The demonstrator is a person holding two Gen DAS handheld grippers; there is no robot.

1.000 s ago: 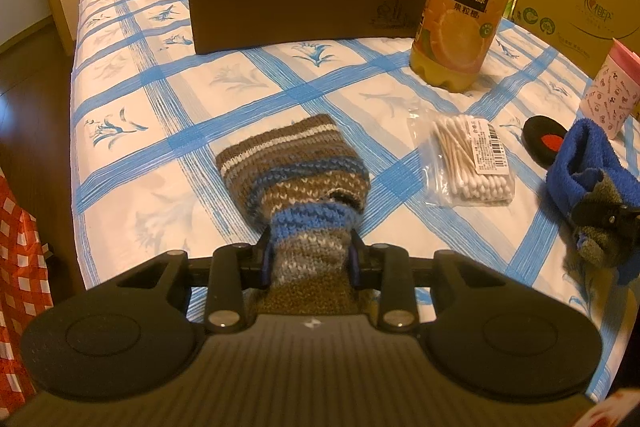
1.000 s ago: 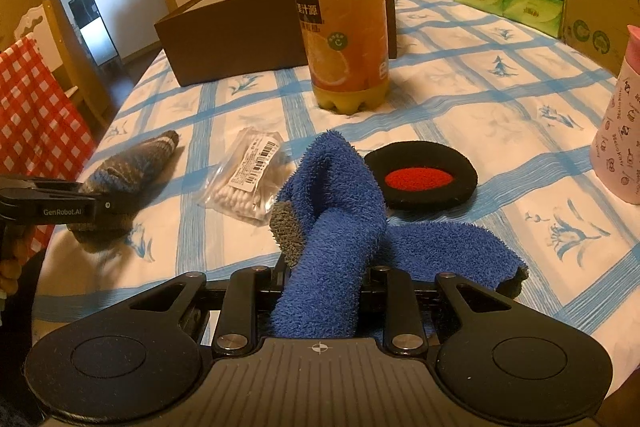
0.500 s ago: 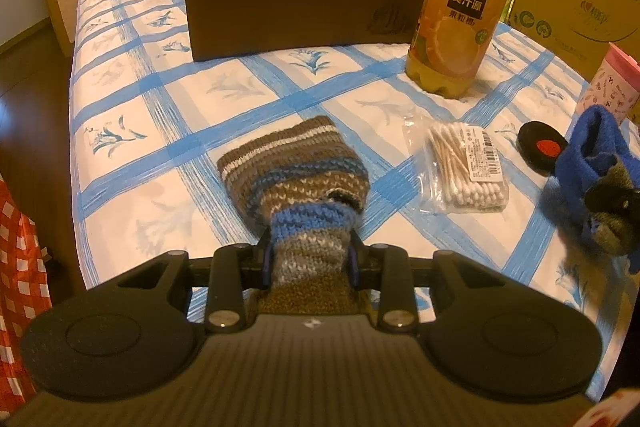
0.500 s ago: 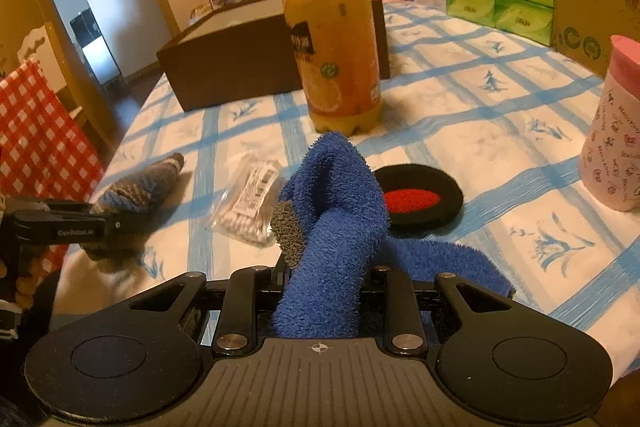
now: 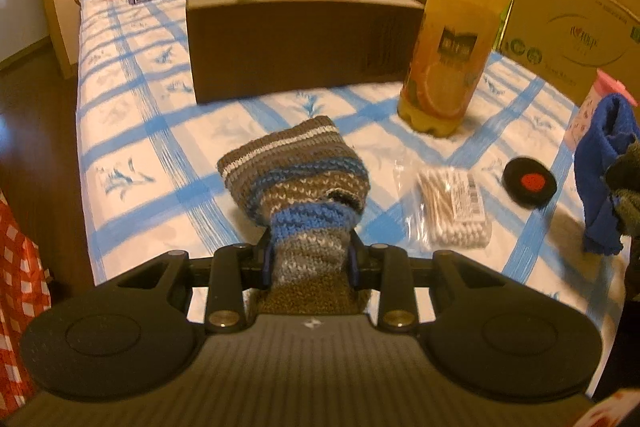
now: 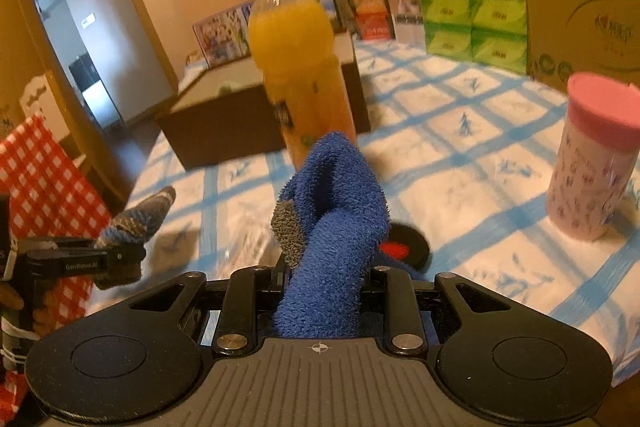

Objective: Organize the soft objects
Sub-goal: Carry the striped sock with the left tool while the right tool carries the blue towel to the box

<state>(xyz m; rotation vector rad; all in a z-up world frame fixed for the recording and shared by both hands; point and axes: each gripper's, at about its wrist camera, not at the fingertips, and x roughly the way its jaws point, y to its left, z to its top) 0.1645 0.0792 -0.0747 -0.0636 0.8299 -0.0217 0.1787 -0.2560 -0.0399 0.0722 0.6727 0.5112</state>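
Observation:
My left gripper (image 5: 310,259) is shut on a striped brown, grey and blue knit sock (image 5: 300,171), whose far end droops toward the checked cloth. The same sock (image 6: 140,219) and the left gripper (image 6: 120,259) show at the left of the right wrist view. My right gripper (image 6: 324,283) is shut on a fluffy blue sock with a grey heel (image 6: 336,211), lifted above the table; it hangs at the right edge as the blue sock (image 5: 600,171) in the left wrist view. A dark brown open box (image 5: 304,43) stands at the back.
An orange juice bottle (image 5: 452,39) stands in front of the box's right end. A bag of cotton swabs (image 5: 452,211), a black disc with a red centre (image 5: 528,181) and a pink-lidded cup (image 6: 592,167) sit on the table (image 5: 132,131). Cardboard and green tissue packs line the back right.
The right gripper has risen with the blue sock, lifting it off the table. The left gripper with the knit sock has barely moved.

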